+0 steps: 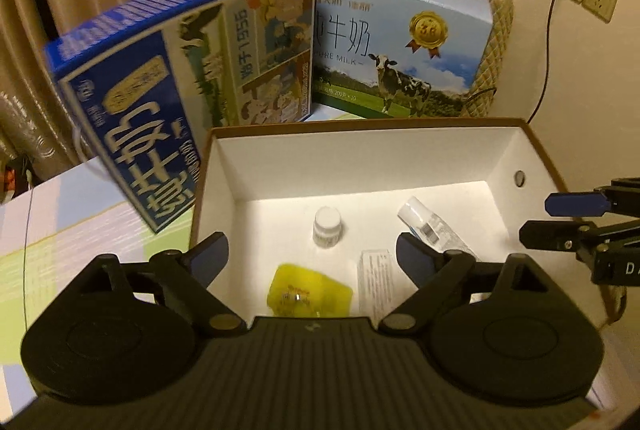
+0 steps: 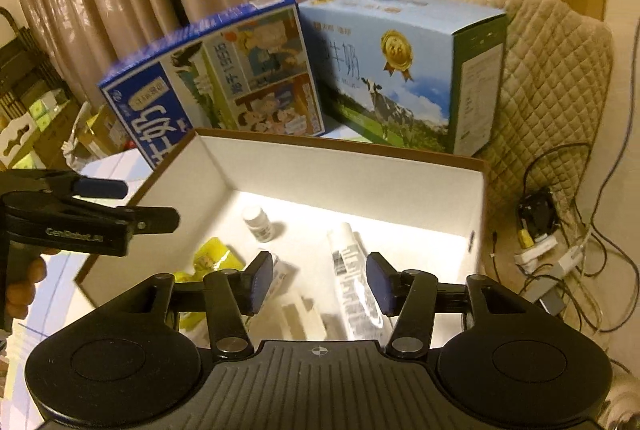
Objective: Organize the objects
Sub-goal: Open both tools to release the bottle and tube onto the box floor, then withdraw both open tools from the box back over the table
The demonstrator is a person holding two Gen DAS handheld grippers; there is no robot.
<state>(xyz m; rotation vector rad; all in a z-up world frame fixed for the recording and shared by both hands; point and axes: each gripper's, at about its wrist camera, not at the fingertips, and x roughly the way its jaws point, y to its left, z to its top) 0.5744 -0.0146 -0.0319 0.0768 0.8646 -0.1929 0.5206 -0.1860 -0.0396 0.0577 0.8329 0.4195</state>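
curtained room, white-lined open box [image 1: 360, 158]

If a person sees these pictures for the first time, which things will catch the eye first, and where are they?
The open white box fills the middle, holding a small white bottle, a yellow packet and a clear tube. Behind it stand two milk cartons: a dark blue one to the left, tilted, and a light blue one with a cow. Both hand-held grippers, left and right, hang open over the box.
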